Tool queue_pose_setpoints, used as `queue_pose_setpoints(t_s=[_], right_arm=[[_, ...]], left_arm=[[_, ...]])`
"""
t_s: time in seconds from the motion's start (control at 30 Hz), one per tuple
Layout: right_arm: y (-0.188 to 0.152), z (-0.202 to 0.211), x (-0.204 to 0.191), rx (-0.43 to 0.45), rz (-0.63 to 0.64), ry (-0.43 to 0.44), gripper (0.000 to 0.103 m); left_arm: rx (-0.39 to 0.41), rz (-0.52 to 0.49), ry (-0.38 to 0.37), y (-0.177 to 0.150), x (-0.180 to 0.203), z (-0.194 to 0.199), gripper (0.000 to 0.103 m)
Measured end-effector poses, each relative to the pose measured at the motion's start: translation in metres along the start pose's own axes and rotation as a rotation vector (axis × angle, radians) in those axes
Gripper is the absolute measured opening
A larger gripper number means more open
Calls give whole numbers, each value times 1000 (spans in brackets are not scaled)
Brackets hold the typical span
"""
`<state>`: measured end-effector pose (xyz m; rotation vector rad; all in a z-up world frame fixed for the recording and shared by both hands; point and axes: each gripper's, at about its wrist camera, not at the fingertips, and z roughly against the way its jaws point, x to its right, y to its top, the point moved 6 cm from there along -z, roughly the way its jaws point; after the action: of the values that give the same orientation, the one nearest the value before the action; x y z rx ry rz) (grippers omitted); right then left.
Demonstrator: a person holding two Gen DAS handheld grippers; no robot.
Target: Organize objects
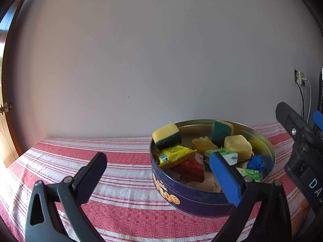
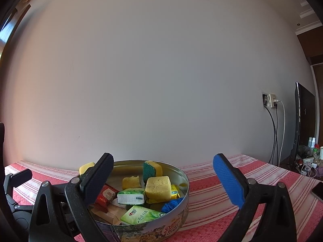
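A round blue cookie tin (image 1: 201, 201) stands on the red-and-white striped cloth; it also shows in the right wrist view (image 2: 181, 173). It holds yellow-green sponges (image 1: 167, 135) (image 2: 158, 187), green tissue packs (image 2: 141, 214), a yellow packet (image 1: 173, 154), a red packet (image 2: 106, 197) and a blue cloth ball (image 1: 256, 162). My left gripper (image 1: 159, 173) is open and empty, its blue finger over the tin. My right gripper (image 2: 163, 178) is open and empty, straddling the tin from the near side.
The striped tablecloth (image 1: 101, 161) covers the table up to a plain wall. A wall socket with cables (image 2: 271, 100) and a dark screen (image 2: 302, 121) are at the right. A phone (image 2: 318, 190) lies at the right table edge. A wooden door (image 1: 6, 121) stands left.
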<state>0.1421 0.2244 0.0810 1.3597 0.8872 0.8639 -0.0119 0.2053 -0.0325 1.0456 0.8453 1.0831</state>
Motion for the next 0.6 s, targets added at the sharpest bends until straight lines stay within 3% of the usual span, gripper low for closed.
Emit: queue_pose_setpoints(t_s=[0.6], right_arm=[[0, 2, -4, -12, -3, -9, 101]], left_arm=[[-29, 24, 14, -2, -7, -5, 103]])
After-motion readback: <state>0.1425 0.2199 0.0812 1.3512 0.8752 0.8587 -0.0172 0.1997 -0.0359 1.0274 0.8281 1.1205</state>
